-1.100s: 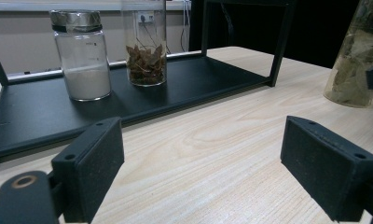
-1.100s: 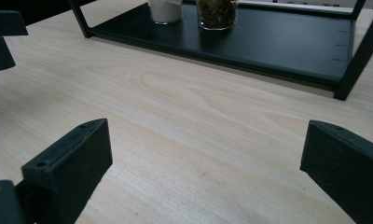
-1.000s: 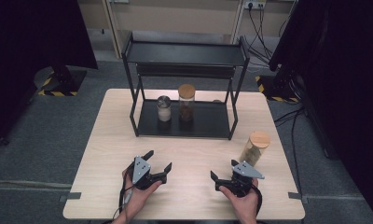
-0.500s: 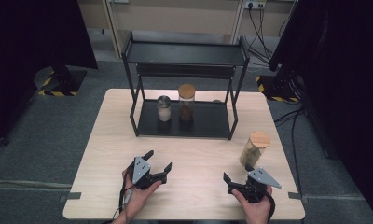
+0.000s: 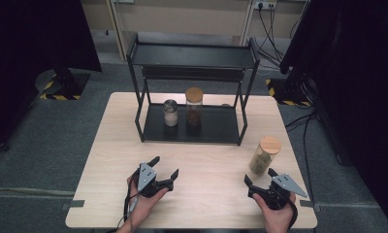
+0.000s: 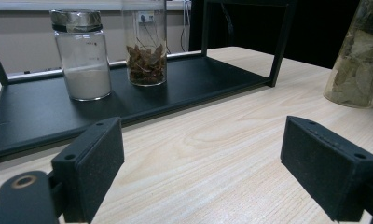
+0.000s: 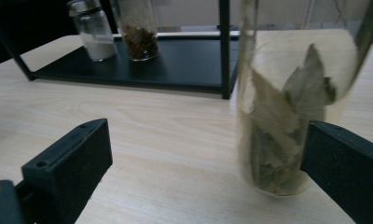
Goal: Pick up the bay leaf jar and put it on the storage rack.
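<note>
The right hand-held gripper gapes wide with nothing in it, low over the table. The jar of leaves stands just at its 12 o'clock, untouched. The left hand-held gripper is equally open and empty, at about 9 o'clock from the right one.

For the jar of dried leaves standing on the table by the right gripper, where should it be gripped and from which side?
Probably the glass body of the leaf jar, below its wooden lid, approached level from the person's side. It stands upright and alone on the table, its round wall suits two flat jaws, and the right gripper is already open just in front of it.
</note>
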The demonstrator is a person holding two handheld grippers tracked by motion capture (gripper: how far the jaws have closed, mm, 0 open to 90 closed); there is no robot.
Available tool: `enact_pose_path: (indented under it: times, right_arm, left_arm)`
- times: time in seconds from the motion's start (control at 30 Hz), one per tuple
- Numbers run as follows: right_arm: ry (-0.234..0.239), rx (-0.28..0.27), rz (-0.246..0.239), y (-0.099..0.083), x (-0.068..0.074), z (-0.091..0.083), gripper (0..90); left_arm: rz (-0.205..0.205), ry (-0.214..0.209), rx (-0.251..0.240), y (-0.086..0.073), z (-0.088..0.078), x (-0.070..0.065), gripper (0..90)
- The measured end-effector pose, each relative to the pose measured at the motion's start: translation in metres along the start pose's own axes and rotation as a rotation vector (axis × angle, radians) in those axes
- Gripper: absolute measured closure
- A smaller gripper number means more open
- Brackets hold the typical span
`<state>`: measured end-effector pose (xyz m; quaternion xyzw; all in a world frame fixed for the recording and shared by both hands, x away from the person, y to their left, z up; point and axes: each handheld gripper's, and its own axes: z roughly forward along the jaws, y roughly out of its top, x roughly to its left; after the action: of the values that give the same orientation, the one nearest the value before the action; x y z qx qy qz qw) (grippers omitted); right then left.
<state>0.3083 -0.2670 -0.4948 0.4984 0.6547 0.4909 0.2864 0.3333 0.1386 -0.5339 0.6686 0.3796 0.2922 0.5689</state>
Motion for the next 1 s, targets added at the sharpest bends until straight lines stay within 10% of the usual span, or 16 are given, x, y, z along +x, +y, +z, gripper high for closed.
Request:
enact_pose_path:
  times: [1.0]
  right_arm:
    - [-0.137, -0.045, -0.050, 0.047, -0.034, 0.033, 15.8]
  left_arm:
    - [-0.006, 0.003, -0.002, 0.000, 0.000, 0.000, 13.0]
